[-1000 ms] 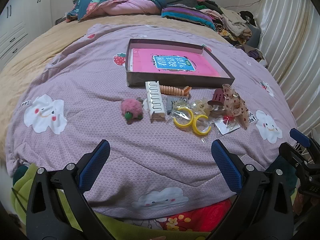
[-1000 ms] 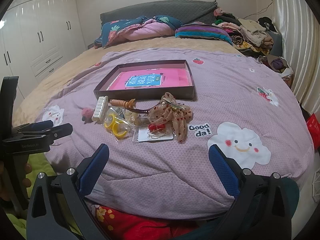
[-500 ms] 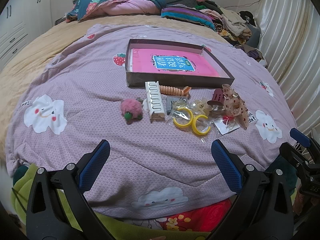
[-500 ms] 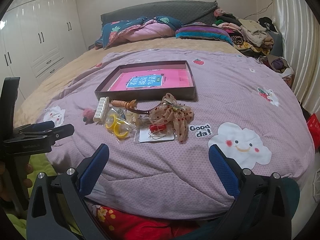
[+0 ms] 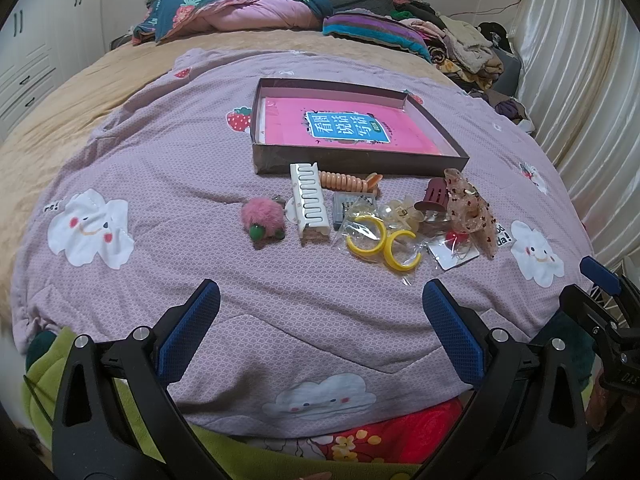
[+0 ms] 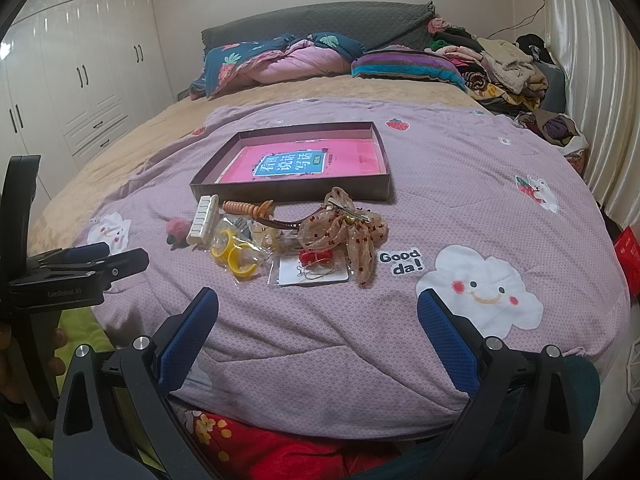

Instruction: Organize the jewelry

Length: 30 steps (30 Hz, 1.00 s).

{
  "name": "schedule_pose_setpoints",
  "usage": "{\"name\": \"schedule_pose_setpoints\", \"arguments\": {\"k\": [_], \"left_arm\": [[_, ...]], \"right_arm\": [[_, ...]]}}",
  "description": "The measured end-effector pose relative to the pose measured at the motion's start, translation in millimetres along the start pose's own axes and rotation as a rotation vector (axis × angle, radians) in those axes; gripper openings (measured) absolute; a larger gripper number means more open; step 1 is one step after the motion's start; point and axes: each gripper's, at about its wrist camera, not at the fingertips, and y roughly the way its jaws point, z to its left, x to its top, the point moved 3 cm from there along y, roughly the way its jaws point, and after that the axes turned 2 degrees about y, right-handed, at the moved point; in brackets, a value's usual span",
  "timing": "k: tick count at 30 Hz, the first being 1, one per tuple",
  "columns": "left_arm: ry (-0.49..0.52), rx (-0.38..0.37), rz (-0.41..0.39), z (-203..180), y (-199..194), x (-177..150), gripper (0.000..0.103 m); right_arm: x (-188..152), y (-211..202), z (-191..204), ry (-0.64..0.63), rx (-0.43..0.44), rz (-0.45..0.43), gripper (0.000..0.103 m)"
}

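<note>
Left gripper jaws spread wide, empty, hovering at the near edge of the bed over the purple quilt. Right gripper same: wide apart, holding nothing, low by the foot of the bed. Neither touches any item.

Risks from here, my guess: the pile is tightly packed, pieces touching or overlapping, so closing on one will likely drag a neighbour. Yellow hoop earrings sit in a crinkly clear bag, slippery, may slide out of the pads. Quilt is soft and wrinkled; pressing down could pinch fabric along with the item. Sheer dotted bow is floppy and lies over the earring card, so lifting one may shift the other. Thin necklace or wire on that card too small to judge.

Positions: the jewelry cluster lies ahead of both grippers, well apart from the fingertips, mid-quilt. White hair claw and pink fuzzy charm sit on the left of the cluster, nearer the left gripper's line. Bow and card are on the right end, nearer the right gripper. Brown tray with a pink booklet inside sits just behind the cluster, orange coil tie right against its front wall.
</note>
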Motion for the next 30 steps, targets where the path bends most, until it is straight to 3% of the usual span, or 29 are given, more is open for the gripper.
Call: {"name": "schedule_pose_setpoints", "arguments": {"k": [30], "left_arm": [[-0.064, 0.019, -0.011, 28.7, 5.5, 8.7, 0.095]], "right_arm": [[16.6, 22.7, 5.4, -0.029, 0.04, 0.02, 0.099]]}}
